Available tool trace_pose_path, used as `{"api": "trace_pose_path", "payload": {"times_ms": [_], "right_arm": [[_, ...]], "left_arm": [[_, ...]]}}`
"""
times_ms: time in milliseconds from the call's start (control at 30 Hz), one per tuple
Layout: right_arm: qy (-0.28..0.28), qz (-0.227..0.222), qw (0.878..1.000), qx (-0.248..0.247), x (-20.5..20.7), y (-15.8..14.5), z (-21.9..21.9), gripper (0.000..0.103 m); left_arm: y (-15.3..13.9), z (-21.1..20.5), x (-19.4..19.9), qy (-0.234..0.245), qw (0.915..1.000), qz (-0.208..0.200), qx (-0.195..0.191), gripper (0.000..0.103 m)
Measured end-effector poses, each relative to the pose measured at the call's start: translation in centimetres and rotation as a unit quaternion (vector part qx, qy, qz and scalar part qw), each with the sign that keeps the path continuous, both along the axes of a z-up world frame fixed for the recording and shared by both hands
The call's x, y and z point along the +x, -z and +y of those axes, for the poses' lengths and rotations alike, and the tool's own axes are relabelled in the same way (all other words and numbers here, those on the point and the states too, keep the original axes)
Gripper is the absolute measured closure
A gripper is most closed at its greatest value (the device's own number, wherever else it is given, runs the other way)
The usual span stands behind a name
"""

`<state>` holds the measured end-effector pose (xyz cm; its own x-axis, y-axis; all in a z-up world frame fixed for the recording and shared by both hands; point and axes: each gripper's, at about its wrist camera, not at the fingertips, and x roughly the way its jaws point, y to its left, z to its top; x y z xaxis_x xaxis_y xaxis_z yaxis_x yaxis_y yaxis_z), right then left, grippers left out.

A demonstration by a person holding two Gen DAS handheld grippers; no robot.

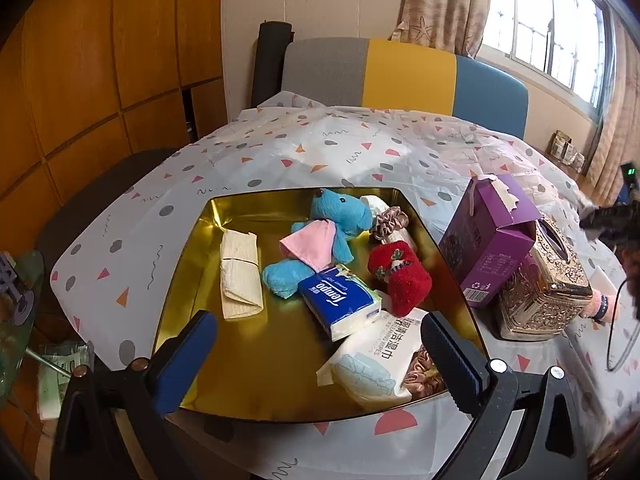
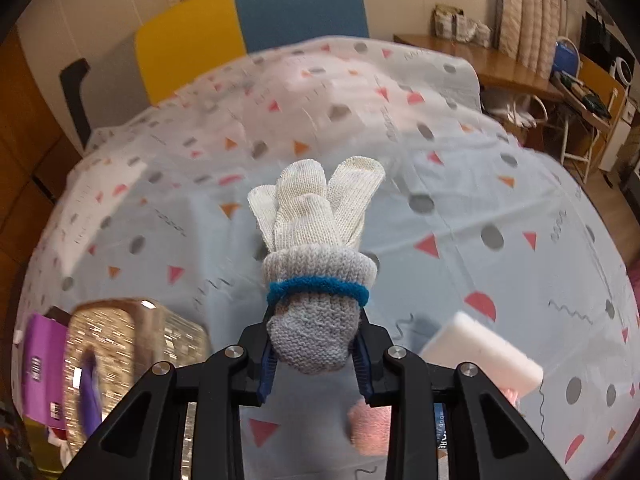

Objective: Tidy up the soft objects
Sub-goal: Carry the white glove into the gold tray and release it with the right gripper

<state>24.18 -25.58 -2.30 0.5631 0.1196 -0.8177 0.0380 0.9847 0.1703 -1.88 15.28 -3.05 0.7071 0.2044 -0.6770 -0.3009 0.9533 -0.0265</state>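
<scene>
1. One gold tin tray (image 1: 192, 240) on the tablecloth (image 1: 360, 148) holds one blue plush toy (image 1: 340, 220), one wet-wipes pack (image 1: 372, 360), one Tempo tissue pack (image 1: 340, 300), one red sock (image 1: 400, 276) and one folded cream cloth (image 1: 239, 276).
2. Left gripper (image 1: 320, 352) hovers over the tray, fingers spread, holding nothing.
3. Right gripper (image 2: 314, 356) pinches one rolled knit glove (image 2: 316, 240) above the tablecloth.

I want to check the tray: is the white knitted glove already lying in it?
No, the right gripper holds the glove above the tablecloth.
</scene>
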Motion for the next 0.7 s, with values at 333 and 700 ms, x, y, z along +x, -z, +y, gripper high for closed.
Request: {"api": "trace_pose_path", "payload": {"times_ms": [333,700], "right_arm": [[-0.111,-0.092,0.989,0.029,-2.6,-7.7,8.6,0.072],[-0.338,-0.077,0.937,0.033,-11.2,-6.6,26.3,0.072]], "left_arm": [[0.3,2.6,-1.0,-0.029,0.9995,0.002,-0.015,0.0],[0.0,5.4,-2.4,-0.071,0.9973,-0.005,-0.02,0.0]]}}
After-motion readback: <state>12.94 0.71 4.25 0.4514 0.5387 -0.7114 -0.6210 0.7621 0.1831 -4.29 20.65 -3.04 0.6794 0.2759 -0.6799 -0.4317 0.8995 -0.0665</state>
